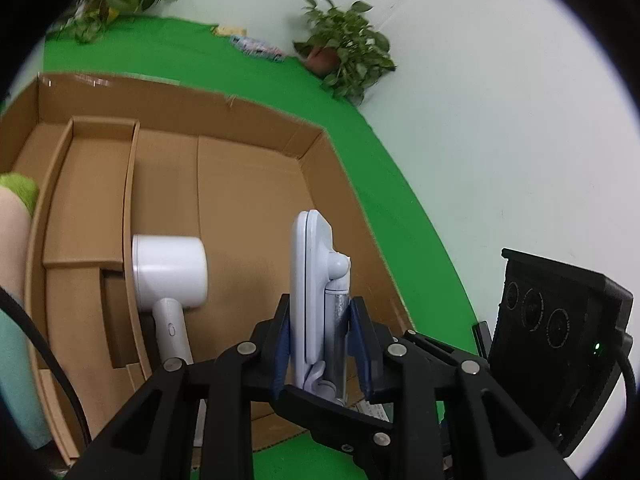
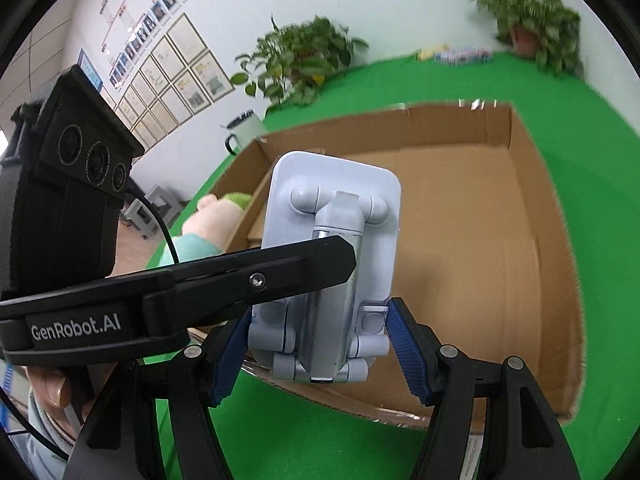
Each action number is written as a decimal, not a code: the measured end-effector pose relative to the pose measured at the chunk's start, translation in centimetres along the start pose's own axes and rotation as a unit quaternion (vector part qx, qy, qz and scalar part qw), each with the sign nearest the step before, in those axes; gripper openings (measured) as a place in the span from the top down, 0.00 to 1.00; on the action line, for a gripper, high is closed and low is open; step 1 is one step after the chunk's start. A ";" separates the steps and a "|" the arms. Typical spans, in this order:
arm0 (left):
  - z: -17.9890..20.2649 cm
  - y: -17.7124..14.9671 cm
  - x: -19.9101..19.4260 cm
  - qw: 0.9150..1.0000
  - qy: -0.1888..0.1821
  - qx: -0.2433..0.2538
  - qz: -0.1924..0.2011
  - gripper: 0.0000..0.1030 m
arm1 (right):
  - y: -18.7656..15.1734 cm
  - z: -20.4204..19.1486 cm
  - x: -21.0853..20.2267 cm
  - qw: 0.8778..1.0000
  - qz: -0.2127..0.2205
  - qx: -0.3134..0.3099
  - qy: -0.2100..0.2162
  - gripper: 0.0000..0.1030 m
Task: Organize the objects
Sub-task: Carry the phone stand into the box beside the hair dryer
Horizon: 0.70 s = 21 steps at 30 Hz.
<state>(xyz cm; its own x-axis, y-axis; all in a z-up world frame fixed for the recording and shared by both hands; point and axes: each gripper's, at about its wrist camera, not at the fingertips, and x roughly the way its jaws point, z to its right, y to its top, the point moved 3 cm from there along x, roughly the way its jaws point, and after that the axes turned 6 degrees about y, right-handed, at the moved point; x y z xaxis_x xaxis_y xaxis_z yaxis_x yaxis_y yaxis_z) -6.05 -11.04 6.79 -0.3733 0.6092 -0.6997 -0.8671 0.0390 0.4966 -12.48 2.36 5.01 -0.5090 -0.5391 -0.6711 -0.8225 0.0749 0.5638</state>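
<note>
A white folding phone stand (image 1: 316, 292) with a silver post is clamped between the blue pads of my left gripper (image 1: 322, 344), held upright over the open cardboard box (image 1: 248, 200). In the right wrist view the same stand (image 2: 332, 264) sits between my right gripper's blue pads (image 2: 236, 352), which stand apart at its base without clearly pressing it; my right gripper (image 2: 316, 344) looks open. The left gripper's black finger (image 2: 256, 276) crosses in front of the stand. A white hair dryer (image 1: 170, 276) lies in the box.
A plush toy (image 2: 208, 224) lies at the box's left side. Potted plants (image 1: 344, 48) and small packets (image 1: 256, 46) sit at the back of the green cloth (image 1: 400, 216). A white mug (image 2: 244, 134) stands behind the box. The right gripper's camera housing (image 1: 560, 328) is close by.
</note>
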 end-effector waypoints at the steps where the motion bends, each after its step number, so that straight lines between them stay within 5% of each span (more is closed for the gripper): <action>1: -0.4 0.0 0.5 1.000 -0.001 -0.006 -0.006 0.75 | 0.0 0.6 0.6 1.000 -0.008 0.003 -0.002 0.38; 12: -1.9 -1.7 4.8 0.997 0.025 -0.031 -0.066 0.74 | -1.2 4.7 5.1 0.995 -0.078 0.057 -0.015 0.39; 21: -1.0 -2.2 2.5 0.995 0.081 0.015 -0.054 0.73 | -2.2 4.2 6.4 0.991 -0.111 0.043 -0.064 0.38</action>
<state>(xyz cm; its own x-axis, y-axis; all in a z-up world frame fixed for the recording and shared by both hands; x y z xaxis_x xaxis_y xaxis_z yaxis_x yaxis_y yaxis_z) -5.45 -10.45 3.44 -0.3289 0.4651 -0.8219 -0.8956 0.1223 0.4277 -14.97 2.23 -2.56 -0.3368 -0.4406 -0.8321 -0.9335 0.0406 0.3564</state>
